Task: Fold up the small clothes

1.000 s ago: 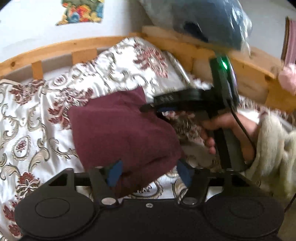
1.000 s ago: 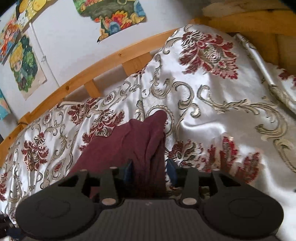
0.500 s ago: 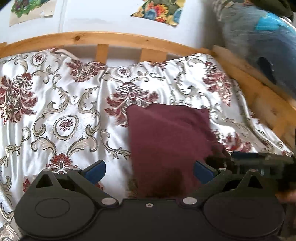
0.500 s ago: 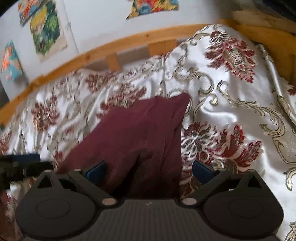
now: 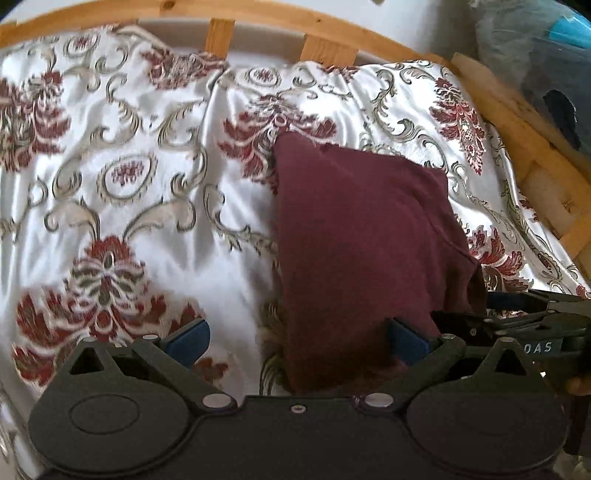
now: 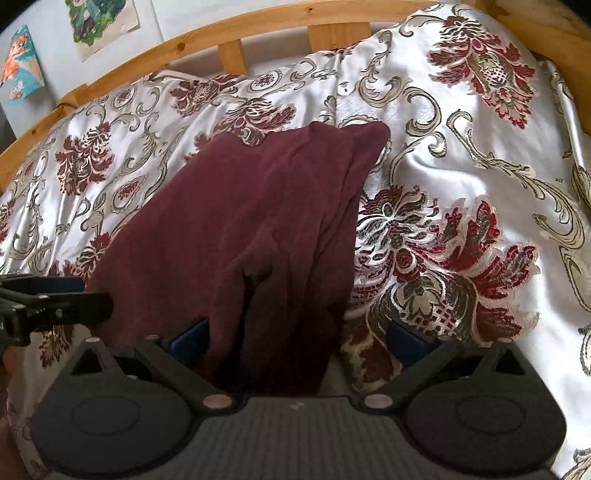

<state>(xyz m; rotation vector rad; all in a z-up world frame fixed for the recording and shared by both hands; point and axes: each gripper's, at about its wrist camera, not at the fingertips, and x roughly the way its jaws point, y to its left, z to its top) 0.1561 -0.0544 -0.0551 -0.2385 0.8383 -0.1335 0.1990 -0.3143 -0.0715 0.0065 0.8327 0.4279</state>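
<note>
A folded maroon garment (image 5: pixel 362 236) lies on the floral satin bedspread (image 5: pixel 110 155); it also shows in the right wrist view (image 6: pixel 258 221). My left gripper (image 5: pixel 297 338) is open, its jaws spread wide over the garment's near left edge, holding nothing. My right gripper (image 6: pixel 297 338) is open, its jaws spread over the garment's near right part, holding nothing. The right gripper shows at the right edge of the left wrist view (image 5: pixel 532 325). The left gripper shows at the left edge of the right wrist view (image 6: pixel 48 306). The garment's near edge is hidden behind both gripper bodies.
A wooden bed rail (image 5: pixel 325 48) runs along the far side and down the right (image 5: pixel 535 155). A dark bag in plastic (image 5: pixel 546 55) sits beyond the right rail. Colourful paper pictures (image 6: pixel 99 22) hang on the wall. The bedspread is bunched up at the right (image 6: pixel 480 110).
Both grippers opened and let go of the maroon garment, which now lies folded on the bedspread. Both have drawn back slightly and turned to face the headboard rail.
</note>
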